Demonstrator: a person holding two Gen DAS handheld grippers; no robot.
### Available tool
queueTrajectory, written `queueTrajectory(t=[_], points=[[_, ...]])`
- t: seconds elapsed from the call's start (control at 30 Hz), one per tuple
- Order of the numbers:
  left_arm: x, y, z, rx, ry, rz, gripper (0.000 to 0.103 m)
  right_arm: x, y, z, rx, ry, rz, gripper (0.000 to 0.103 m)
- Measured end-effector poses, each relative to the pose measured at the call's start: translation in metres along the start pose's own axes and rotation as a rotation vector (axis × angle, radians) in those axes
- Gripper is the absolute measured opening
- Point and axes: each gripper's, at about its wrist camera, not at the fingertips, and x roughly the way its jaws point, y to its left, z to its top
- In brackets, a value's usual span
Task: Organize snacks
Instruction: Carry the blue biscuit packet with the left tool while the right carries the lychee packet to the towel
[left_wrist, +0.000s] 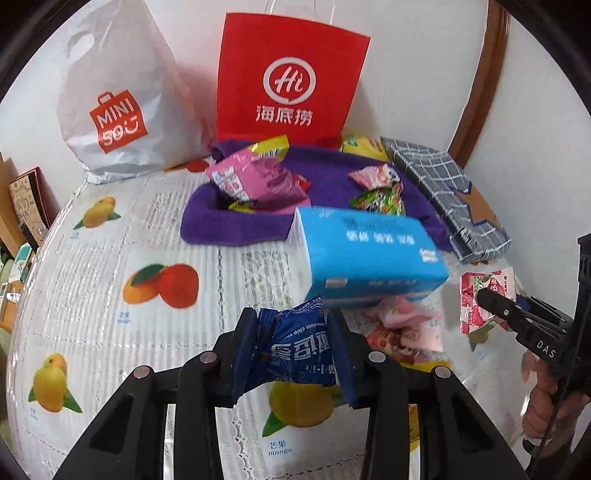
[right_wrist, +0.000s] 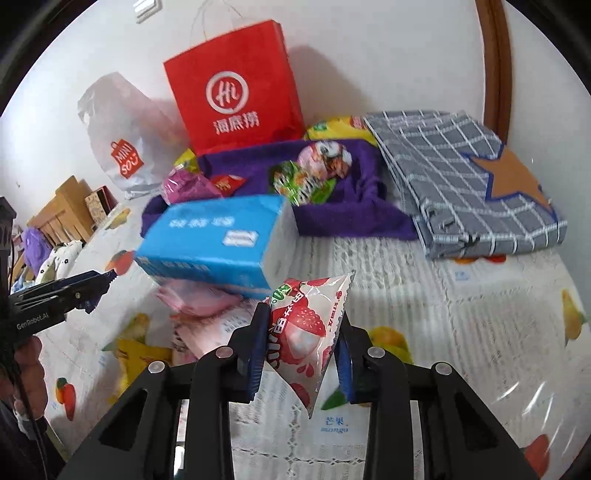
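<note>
partway done. left tongs clenched on blue cookie packet, lifted off counter. right tongs clenched on strawberry packet, also lifted. purple cloth bin near counter's far edge holds several snacks; pink packets left beside blue tissue box.

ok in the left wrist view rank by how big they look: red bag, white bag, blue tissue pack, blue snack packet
1. red bag and white bag: too alike to rank
2. blue tissue pack
3. blue snack packet, smallest though nearest the camera
</note>
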Motion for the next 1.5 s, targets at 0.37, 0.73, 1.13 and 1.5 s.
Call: queueTrajectory(t=[0.37,0.73,1.13,1.5], points=[[-0.006,-0.008,0.056,0.004,-0.016,-0.034,0.037,-0.009,0.029,0.063,-0.023,-0.066,0.07,0.033],[-0.004,0.021,0.11,-0.03,-0.043,0.006,0.037,0.024,0.048,0.141,-0.064,-0.111,0.115,0.033],[0.042,0.036,0.143,-0.042,0.015,0.007,0.037,0.077,0.032,0.203,-0.02,-0.12,0.115,0.032],[0.113,0.016,0.167,-0.033,0.088,-0.009,0.037,0.126,0.003,0.203,-0.017,-0.019,0.087,0.032]])
